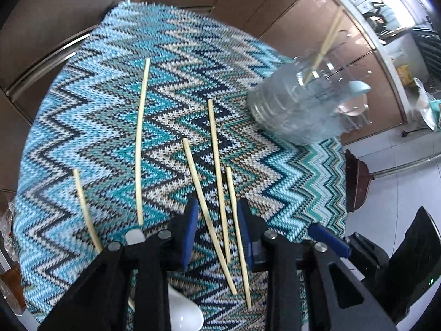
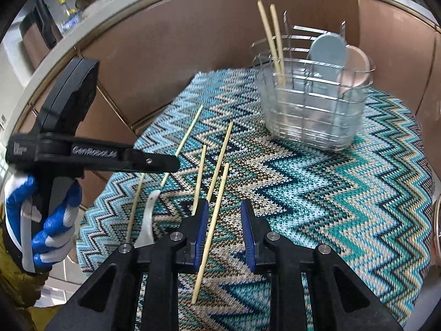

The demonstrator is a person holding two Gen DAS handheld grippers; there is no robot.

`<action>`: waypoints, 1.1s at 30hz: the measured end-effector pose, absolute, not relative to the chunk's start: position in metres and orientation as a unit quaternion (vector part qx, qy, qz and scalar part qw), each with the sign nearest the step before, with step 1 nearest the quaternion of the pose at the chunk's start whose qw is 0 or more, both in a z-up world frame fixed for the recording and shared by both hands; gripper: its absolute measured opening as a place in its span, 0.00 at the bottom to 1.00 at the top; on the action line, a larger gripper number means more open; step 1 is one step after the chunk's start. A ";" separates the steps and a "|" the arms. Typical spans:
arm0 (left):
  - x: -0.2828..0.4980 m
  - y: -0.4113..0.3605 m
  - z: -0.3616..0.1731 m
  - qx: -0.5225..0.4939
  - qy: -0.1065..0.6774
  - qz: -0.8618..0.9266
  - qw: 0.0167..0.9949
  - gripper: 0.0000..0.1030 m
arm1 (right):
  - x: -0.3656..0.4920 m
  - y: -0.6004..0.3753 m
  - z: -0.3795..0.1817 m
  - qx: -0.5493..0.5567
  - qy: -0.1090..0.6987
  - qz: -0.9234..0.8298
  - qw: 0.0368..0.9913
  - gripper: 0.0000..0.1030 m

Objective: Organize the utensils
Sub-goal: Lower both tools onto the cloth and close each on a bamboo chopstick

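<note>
Several pale wooden chopsticks (image 1: 217,176) lie loose on the zigzag-patterned tablecloth (image 1: 110,110). My left gripper (image 1: 217,209) is open above three of them, holding nothing. A white spoon (image 1: 184,314) lies under its left arm. My right gripper (image 2: 224,209) is open, with one chopstick (image 2: 212,229) lying between its jaws on the cloth. A clear holder (image 2: 311,102) at the far right holds two chopsticks (image 2: 271,41), a blue spoon (image 2: 326,52) and a pink spoon (image 2: 355,66); it also shows in the left wrist view (image 1: 297,107).
The left gripper's body (image 2: 69,154), held by a blue-gloved hand (image 2: 41,220), hangs over the table's left side. The white spoon (image 2: 147,220) lies beside it. Brown cabinet fronts (image 2: 165,55) stand behind the table. A brown chair (image 1: 357,182) stands at the table's right edge.
</note>
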State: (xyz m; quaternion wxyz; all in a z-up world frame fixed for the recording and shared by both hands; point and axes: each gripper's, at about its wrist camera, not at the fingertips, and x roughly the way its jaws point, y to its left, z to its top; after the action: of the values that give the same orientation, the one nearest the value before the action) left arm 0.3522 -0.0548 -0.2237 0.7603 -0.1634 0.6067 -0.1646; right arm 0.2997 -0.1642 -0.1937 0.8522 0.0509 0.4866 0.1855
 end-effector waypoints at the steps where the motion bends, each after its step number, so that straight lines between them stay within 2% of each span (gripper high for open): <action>1: 0.357 -0.057 -0.229 -0.163 0.613 -0.162 0.756 0.22 | 0.303 -0.163 -0.196 0.048 0.491 0.188 0.849 0.22; 15: 0.388 -0.061 -0.269 -0.173 0.652 -0.132 0.727 0.16 | 0.352 -0.135 -0.230 0.006 0.538 0.212 0.816 0.17; 21: 0.394 -0.056 -0.274 -0.183 0.656 -0.126 0.722 0.08 | 0.372 -0.122 -0.245 -0.013 0.557 0.215 0.802 0.14; 33: 0.397 -0.053 -0.277 -0.191 0.656 -0.139 0.717 0.07 | 0.401 -0.108 -0.266 -0.031 0.589 0.210 0.780 0.14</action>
State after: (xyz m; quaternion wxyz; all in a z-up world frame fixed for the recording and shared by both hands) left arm 0.3966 -0.0526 -0.2770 0.7166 -0.1907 0.6563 -0.1389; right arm 0.4011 -0.1076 -0.2659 0.7799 -0.0309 0.5889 0.2096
